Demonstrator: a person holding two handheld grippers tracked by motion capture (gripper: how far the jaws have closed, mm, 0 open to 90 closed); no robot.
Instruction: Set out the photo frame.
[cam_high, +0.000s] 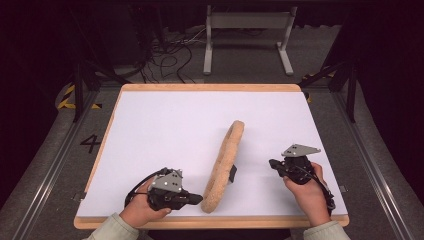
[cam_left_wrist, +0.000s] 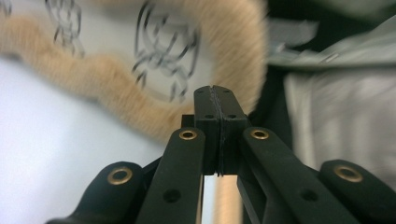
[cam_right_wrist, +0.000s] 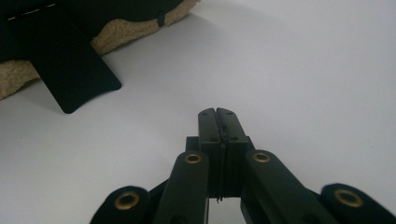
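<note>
Two grippers rest low over the white worktop (cam_high: 165, 120), one in each of our hands; between them lies a long tan fleecy cover (cam_high: 223, 165), stretched from near the front edge up toward the middle of the worktop and leaning a little to the right as it goes away from us. Our left gripper (cam_high: 196, 199) points to the right, its tip just at the near end of the cover; whether it touches the fleece we cannot tell from above. In the left gripper view its fingers (cam_left_wrist: 208, 112) are pressed flat together with nothing between them, and the fleecy rim (cam_left_wrist: 116, 93) curves close ahead around a pale lining printed with dark line drawings (cam_left_wrist: 163, 56); a grey-green sleeve (cam_left_wrist: 336, 93) shows at the right. Our right gripper (cam_high: 272, 164) sits to the right of the cover and points left at it, apart from it; in the right gripper view its fingers (cam_right_wrist: 208, 123) are likewise clenched on nothing, with bare white surface in front of them. A black tab (cam_right_wrist: 70, 70) sticks out from the cover's edge at the upper left of that view, lying flat on the worktop; in the high view it shows as a small dark piece (cam_high: 233, 173) on the cover's right side.
</note>
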